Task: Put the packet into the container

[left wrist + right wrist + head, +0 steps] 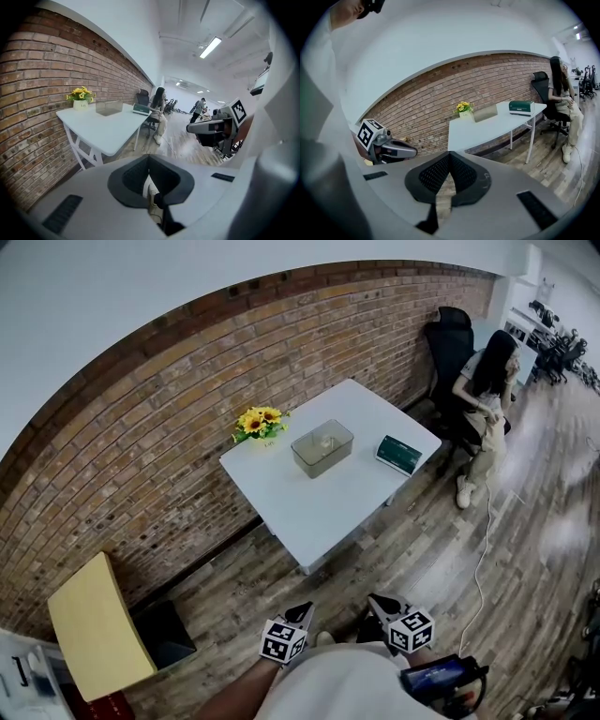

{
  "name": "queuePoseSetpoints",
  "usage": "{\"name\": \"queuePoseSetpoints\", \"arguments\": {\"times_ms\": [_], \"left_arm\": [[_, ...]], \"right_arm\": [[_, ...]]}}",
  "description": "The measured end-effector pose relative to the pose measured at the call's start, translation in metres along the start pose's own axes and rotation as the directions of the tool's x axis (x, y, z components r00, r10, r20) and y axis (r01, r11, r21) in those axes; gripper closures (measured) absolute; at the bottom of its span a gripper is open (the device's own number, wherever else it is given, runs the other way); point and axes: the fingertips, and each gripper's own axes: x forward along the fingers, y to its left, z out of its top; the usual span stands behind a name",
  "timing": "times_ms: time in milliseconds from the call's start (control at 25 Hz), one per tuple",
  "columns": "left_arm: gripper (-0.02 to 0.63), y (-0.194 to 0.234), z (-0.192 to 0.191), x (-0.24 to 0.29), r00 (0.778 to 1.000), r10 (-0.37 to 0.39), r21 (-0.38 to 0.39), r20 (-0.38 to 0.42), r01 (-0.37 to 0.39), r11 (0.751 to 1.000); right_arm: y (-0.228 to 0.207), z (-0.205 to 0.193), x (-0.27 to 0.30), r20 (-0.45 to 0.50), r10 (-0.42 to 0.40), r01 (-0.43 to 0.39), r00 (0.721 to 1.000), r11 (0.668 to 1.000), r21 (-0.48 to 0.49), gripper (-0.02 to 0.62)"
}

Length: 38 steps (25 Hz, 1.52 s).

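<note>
The green-and-white packet [400,452] lies flat near the right end of the white table [309,512]. The clear, empty container [322,447] stands left of it, mid-table. Both also show far off in the left gripper view, packet [140,109] and container [108,108], and in the right gripper view, packet [521,107] and container [486,113]. My left gripper [304,612] and right gripper [375,600] hang low by my body, well short of the table. The left gripper [149,161] is shut with nothing in it. The right gripper [450,157] is shut and empty too.
A pot of yellow flowers [259,423] sits at the table's back corner by the brick wall. A person [487,390] sits on a black office chair at the table's right end. A yellow-topped stool [94,626] stands at the left. A white cable [483,549] runs over the wooden floor.
</note>
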Motion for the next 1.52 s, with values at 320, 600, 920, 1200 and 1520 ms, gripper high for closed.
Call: {"name": "queuePoseSetpoints", "arguments": {"times_ms": [320, 600, 920, 1200, 1520], "left_arm": [[0.597, 0.0, -0.002, 0.011, 1.0, -0.014, -0.01, -0.014, 0.014, 1.0], [0.597, -0.004, 0.011, 0.027, 1.0, -0.016, -0.007, -0.027, 0.016, 1.0], [0.597, -0.003, 0.039, 0.053, 0.999, -0.001, 0.011, -0.041, 0.002, 1.0], [0.597, -0.005, 0.074, 0.089, 0.999, 0.016, 0.027, -0.04, -0.015, 1.0], [0.597, -0.008, 0.119, 0.132, 0.998, 0.053, 0.046, -0.034, -0.051, 0.998]], "right_arm": [[-0.015, -0.005, -0.001, -0.032, -0.038, 0.039, 0.999, 0.999, 0.021, 0.589], [-0.037, 0.006, 0.003, -0.031, -0.043, 0.044, 0.999, 0.998, 0.041, 0.589], [-0.071, 0.023, 0.009, -0.025, -0.03, 0.031, 0.999, 0.998, 0.053, 0.589], [-0.117, 0.05, 0.014, -0.006, -0.012, 0.012, 1.0, 0.999, 0.047, 0.589], [-0.168, 0.079, 0.02, 0.009, 0.025, -0.025, 1.0, 0.999, 0.036, 0.589]]}}
